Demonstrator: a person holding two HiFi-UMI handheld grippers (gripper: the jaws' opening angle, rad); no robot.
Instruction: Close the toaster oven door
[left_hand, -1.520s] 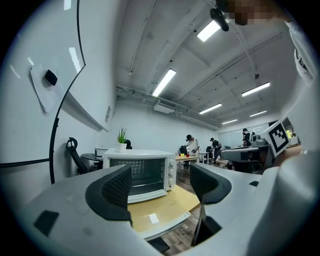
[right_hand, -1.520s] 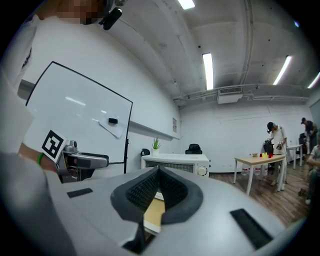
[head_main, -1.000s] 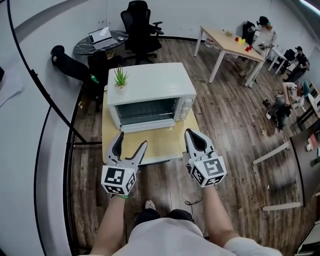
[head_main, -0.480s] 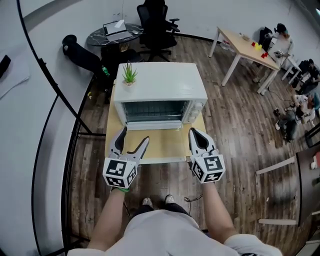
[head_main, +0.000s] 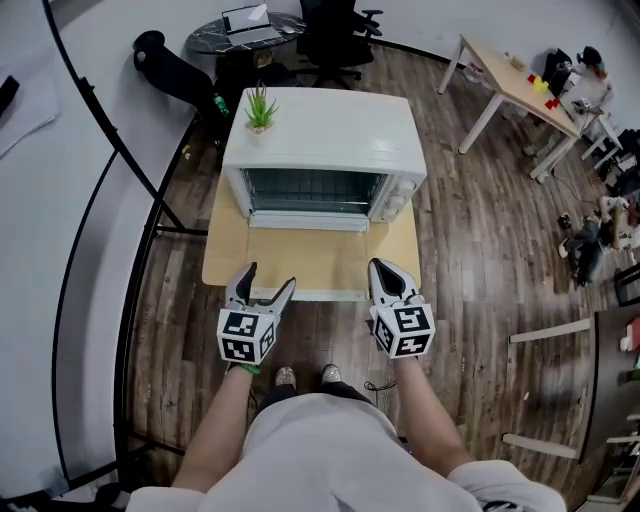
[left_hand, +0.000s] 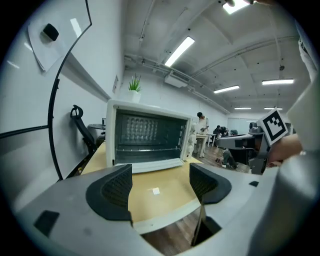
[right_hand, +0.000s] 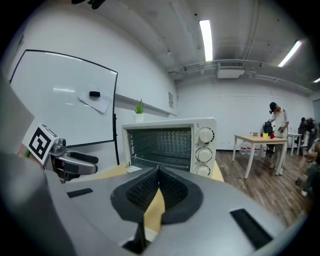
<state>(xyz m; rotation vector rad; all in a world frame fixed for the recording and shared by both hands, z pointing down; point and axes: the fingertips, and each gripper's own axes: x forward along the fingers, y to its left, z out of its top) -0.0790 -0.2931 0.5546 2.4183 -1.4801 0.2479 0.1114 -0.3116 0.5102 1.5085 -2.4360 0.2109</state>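
The white toaster oven (head_main: 320, 130) stands at the back of a low wooden table (head_main: 300, 262). Its door (head_main: 310, 222) is folded down flat in front of it, and the dark inside with a wire rack shows (right_hand: 160, 145). My left gripper (head_main: 262, 285) is open with nothing between its pads, at the table's near edge on the left. My right gripper (head_main: 385, 275) is shut on nothing at the near edge on the right. Both are well short of the door. In the left gripper view the oven (left_hand: 147, 137) sits beyond the spread pads (left_hand: 112, 187).
A small potted plant (head_main: 260, 105) stands on the oven's top left corner. A black curved rail (head_main: 150, 230) runs along the table's left side. An office chair (head_main: 335, 25) and a round table with a laptop (head_main: 245, 20) are behind; a wooden desk (head_main: 510, 85) is at the right.
The head view has shifted, so the oven now sits higher in the frame. Both grippers have drawn back from over the table to its near edge. Their jaws are unchanged.
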